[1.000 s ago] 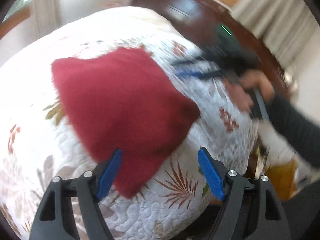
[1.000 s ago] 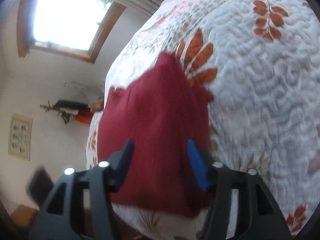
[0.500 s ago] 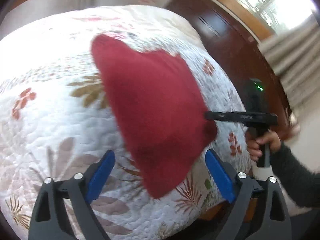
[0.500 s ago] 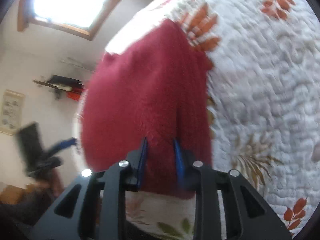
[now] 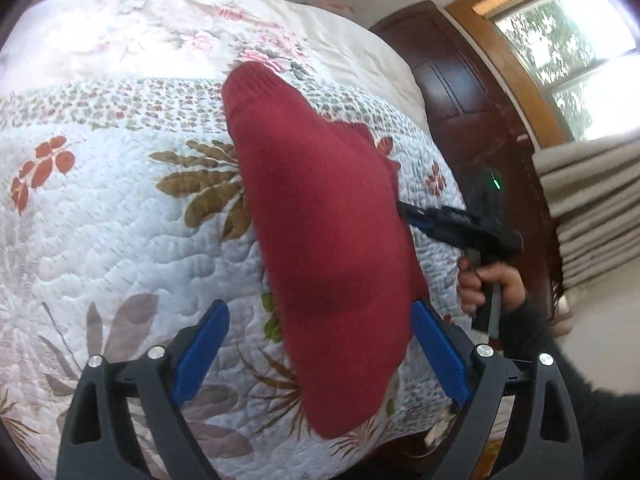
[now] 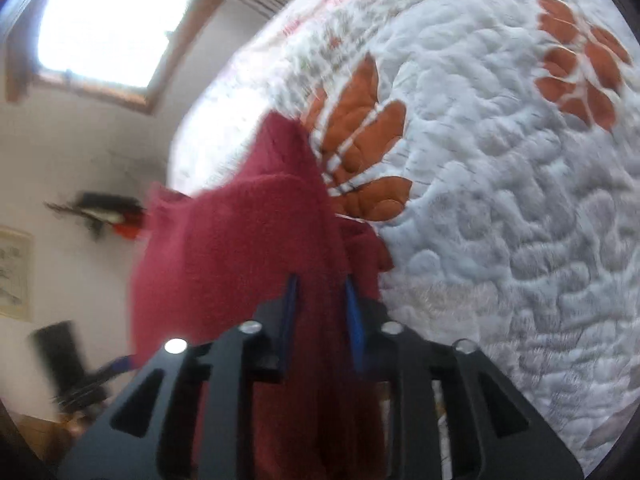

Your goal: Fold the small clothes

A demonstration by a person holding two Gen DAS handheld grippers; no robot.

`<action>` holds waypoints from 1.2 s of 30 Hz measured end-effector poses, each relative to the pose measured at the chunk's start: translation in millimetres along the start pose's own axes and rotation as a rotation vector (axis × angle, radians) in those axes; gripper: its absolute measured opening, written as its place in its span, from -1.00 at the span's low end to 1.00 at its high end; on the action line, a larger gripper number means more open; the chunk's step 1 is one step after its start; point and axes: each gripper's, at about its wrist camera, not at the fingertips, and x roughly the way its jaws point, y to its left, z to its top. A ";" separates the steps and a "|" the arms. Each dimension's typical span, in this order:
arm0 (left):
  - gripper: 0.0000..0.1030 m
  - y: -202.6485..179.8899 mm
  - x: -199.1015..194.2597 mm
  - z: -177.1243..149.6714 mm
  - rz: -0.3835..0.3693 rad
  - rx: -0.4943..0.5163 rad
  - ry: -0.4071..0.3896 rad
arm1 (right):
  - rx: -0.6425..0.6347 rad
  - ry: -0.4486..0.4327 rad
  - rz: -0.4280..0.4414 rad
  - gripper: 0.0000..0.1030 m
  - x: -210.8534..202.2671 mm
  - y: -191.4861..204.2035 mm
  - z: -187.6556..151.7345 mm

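Note:
A dark red knitted garment (image 5: 324, 248) lies folded on the white floral quilt (image 5: 100, 220), its near end reaching past the bed's front edge. My left gripper (image 5: 320, 356) is open, its blue fingers on either side of that near end without touching it. In the left wrist view the right gripper (image 5: 412, 214) holds the garment's right edge, with a hand (image 5: 486, 284) on its grip. The right wrist view shows the right gripper (image 6: 322, 320) shut on a bunched part of the red garment (image 6: 240, 248), which is lifted off the quilt (image 6: 500, 200) there.
A dark wooden headboard (image 5: 472, 92) and a window with beige curtains (image 5: 592, 208) stand to the right of the bed. A pale floral sheet (image 5: 160, 28) covers the far part. A dark-sleeved arm (image 5: 560, 364) reaches in at lower right.
The right gripper closed from open onto the garment's edge and lifted it. My left gripper swung leftward and nearer, so the garment's near end now lies between its open fingers.

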 end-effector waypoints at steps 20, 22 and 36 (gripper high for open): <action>0.92 54.6 60.7 16.5 -0.258 -0.382 0.059 | 0.042 0.247 0.372 0.79 37.6 -30.7 -35.2; 0.92 50.9 65.5 18.3 -0.245 -0.372 0.065 | 0.006 0.238 0.379 0.79 37.3 -20.2 -35.0; 0.24 27.8 86.1 26.0 -0.130 -0.341 0.124 | 0.019 0.214 0.314 0.22 38.6 4.8 -49.4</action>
